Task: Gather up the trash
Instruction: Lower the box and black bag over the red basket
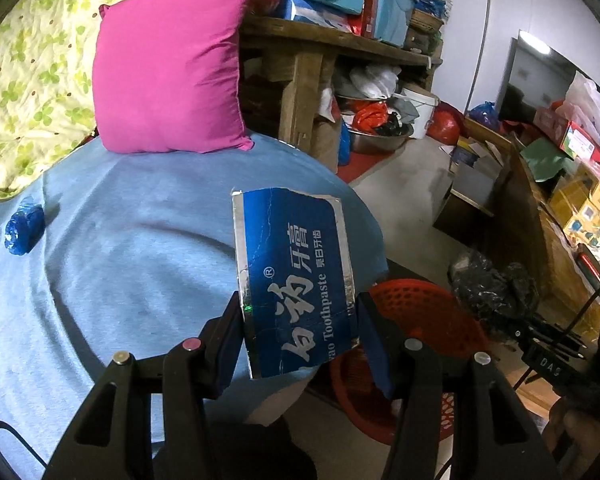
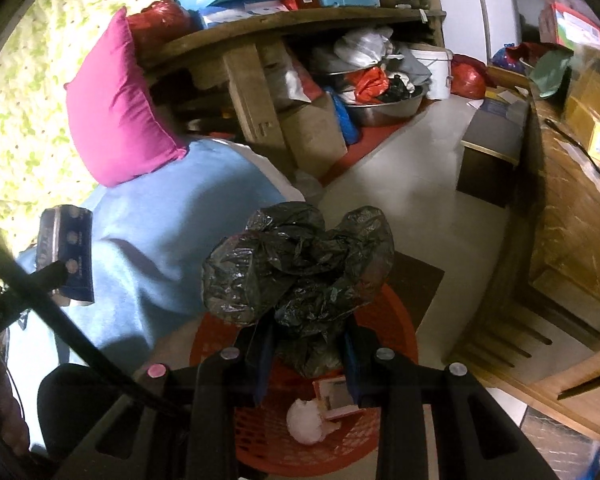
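Observation:
My left gripper [image 1: 300, 336] is shut on a blue toothpaste box [image 1: 296, 272], held over the edge of the blue bed cover [image 1: 140, 248]; the box also shows in the right wrist view [image 2: 66, 256]. My right gripper [image 2: 306, 344] is shut on a crumpled black plastic bag [image 2: 300, 268], held above the red mesh basket [image 2: 396, 320] on the floor. The bag also shows in the left wrist view [image 1: 492, 284], beside the basket [image 1: 432, 312]. The basket holds a white paper wad [image 2: 306, 420] and a small carton [image 2: 336, 396]. A crumpled blue wrapper [image 1: 24, 230] lies on the bed cover.
A magenta pillow [image 1: 168, 64] leans at the head of the bed. A wooden shelf [image 1: 340, 44] with boxes and bags stands behind. A metal bowl [image 2: 384, 108] with bags sits on the floor. A wooden cabinet [image 2: 572, 220] stands at right, a dark box [image 2: 488, 152] near it.

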`<state>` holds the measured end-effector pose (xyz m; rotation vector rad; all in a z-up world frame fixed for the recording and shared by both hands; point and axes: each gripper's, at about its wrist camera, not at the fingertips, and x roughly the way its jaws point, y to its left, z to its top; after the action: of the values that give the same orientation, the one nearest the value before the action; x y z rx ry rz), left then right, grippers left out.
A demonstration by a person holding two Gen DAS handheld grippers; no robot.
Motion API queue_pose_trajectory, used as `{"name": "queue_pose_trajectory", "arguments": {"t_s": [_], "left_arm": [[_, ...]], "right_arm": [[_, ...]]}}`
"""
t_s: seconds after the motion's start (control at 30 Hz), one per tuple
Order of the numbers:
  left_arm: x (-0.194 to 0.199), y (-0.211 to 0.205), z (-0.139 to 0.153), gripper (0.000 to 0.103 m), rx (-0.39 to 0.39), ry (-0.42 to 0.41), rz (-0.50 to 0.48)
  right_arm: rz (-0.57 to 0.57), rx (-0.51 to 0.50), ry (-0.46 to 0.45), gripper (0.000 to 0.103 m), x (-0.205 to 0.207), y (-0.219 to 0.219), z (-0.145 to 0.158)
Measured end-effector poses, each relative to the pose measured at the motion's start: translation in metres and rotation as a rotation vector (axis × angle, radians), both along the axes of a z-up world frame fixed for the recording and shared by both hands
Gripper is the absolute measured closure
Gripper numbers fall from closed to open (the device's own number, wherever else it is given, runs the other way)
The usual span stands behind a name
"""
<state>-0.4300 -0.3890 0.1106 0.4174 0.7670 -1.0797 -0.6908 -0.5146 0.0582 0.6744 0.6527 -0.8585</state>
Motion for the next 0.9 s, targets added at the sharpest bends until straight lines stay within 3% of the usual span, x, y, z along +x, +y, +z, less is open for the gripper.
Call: {"name": "queue_pose_trajectory", "arguments": {"t_s": [0.4,0.47,0.5,0.57,0.9], "left_arm": [[-0.021,-0.017,-0.005,0.047,0.017,0.003,-0.054],[-0.023,-0.018,-0.005,0.047,0.019,0.000,-0.060],[-0.024,-0.019,-0.005,0.047,0.020,-0.003,-0.061],[-0.024,-0.019,-0.005,0.047,0.022,-0.006,-0.062],[-0.029,-0.023,-0.007,0.047,0.030,-0.006,-0.080]], "right_arm": [[-0.010,0.047,0.036,0.069,-0.005,0.001,-0.021],[-0.028,0.057,0.060,0.042,-0.007,-0.001,-0.027],[-0.033,0.060,0.051,0.021,-0.009,-0.001,-0.027],[-0.029,0.071,0.008,0.021,-0.013,0.000,-0.026],[-0.063,0.022,-0.023,0.021,-0.024,0.000,-0.009]]}}
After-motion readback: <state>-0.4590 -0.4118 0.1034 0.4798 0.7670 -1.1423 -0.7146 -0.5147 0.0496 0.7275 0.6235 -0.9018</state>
